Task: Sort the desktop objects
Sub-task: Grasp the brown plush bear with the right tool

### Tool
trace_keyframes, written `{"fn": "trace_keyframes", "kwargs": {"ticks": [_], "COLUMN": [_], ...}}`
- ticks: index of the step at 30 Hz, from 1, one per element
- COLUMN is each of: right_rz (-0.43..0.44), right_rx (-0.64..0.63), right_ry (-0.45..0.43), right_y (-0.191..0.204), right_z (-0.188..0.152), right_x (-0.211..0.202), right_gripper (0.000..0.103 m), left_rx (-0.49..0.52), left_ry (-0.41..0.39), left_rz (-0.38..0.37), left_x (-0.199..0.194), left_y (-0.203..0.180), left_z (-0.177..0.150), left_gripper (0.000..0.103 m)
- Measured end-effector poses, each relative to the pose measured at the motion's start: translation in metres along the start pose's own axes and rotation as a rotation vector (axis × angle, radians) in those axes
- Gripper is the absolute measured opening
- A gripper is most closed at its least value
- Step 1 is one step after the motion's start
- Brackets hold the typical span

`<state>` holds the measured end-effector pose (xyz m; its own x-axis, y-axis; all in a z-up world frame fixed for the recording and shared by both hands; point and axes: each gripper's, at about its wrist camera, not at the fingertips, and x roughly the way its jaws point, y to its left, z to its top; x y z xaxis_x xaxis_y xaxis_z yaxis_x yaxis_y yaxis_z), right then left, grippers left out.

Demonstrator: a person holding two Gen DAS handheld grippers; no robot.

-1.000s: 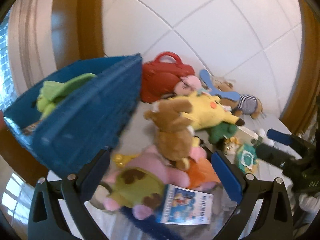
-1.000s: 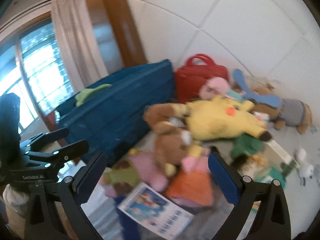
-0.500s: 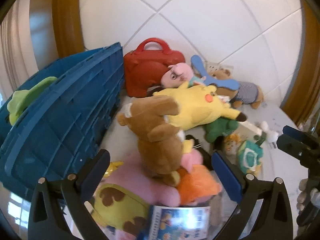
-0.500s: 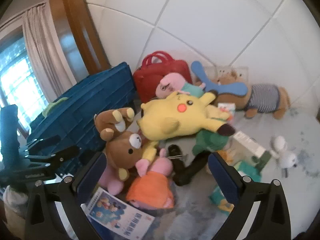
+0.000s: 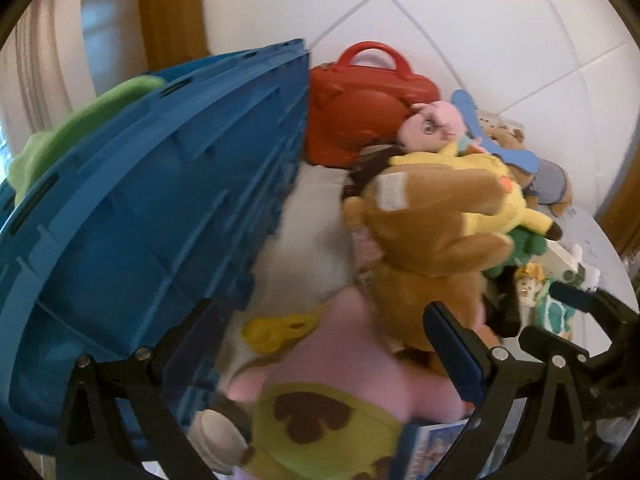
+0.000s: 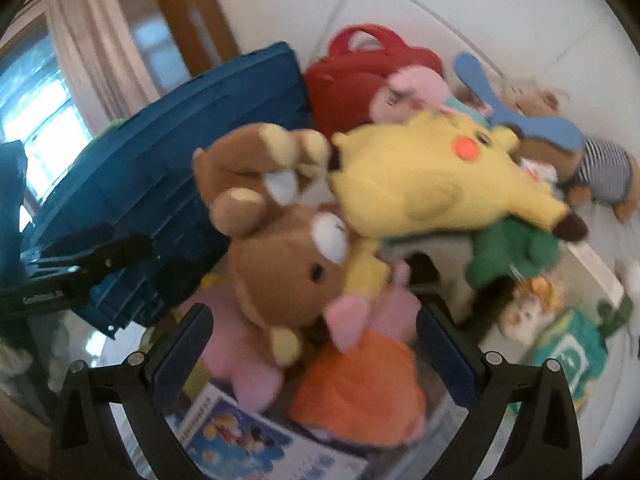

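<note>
Daylight fills both views, coming from the window [image 6: 38, 120] far left of the right gripper [image 6: 312, 352], where it burns out to white. Fisheye bending curves the blue crate [image 5: 160, 208] and darkens the corners. Motion blur smears the brown bear plush [image 6: 280, 256] ahead of the fingers, and the booklet [image 6: 236, 436] print is perhaps unreadable.

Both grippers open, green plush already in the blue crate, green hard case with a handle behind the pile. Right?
Not quite: the hard case with a handle is red, not green, as the left wrist view shows. Both grippers, left and right, are open; green plush lies in the blue plastic crate.
</note>
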<state>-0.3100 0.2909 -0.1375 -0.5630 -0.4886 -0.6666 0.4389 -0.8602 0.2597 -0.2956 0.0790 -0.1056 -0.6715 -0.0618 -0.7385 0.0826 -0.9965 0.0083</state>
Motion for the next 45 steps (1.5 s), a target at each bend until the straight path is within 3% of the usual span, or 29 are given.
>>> {"fn": "trace_keyframes", "kwargs": {"ticks": [4,9,15,18,19,20,21,22,25,33,40,45], "right_rz": [-0.037,-0.101,-0.151,-0.135,-0.131,-0.129,-0.125,-0.098,-0.059,-0.055,-0.164,-0.217], "right_rx": [-0.071,-0.12,-0.152,-0.172,-0.169,-0.157,-0.14,-0.115,-0.049,0.104,0.2,0.284], "right_ry": [-0.039,-0.058,0.025,0.075,0.105,0.118,0.11,0.095,0.039,-0.067,-0.091,-0.073], "right_y": [0.027,0.044,0.042,0.043,0.042,0.04,0.034,0.028,0.009,-0.047,-0.092,-0.131], "right_z": [0.018,0.038,0.057,0.06,0.059,0.058,0.057,0.055,0.049,0.016,-0.026,-0.062], "right_x": [0.016,0.03,0.065,0.093,0.105,0.109,0.108,0.103,0.072,-0.023,-0.084,-0.107], "right_gripper": [0.103,0.103,0.103,0.103,0.1,0.082,0.08,0.063,0.058,0.056,0.056,0.056], "left_rx": [0.003,0.017,-0.017,0.009,0.007,0.002,-0.002,0.002,0.017,0.105,0.155,0.161], "left_ry": [0.006,-0.006,0.03,0.045,0.048,0.051,0.054,0.054,0.063,0.09,0.152,0.19], "left_rz": [0.014,0.153,0.072,0.077,0.064,0.047,0.031,0.024,-0.021,-0.176,-0.213,-0.201], "left_x": [0.01,0.023,0.031,0.036,0.036,0.035,0.035,0.035,0.033,0.027,0.046,0.07], "left_y": [0.009,0.0,0.007,0.003,0.001,0.0,-0.002,-0.004,-0.016,-0.076,-0.124,-0.159], "left_z": [0.0,-0.003,-0.012,-0.016,-0.017,-0.018,-0.018,-0.019,-0.023,-0.043,-0.064,-0.062], "left_gripper": [0.103,0.103,0.103,0.103,0.103,0.103,0.103,0.103,0.103,0.103,0.103,0.103]}}
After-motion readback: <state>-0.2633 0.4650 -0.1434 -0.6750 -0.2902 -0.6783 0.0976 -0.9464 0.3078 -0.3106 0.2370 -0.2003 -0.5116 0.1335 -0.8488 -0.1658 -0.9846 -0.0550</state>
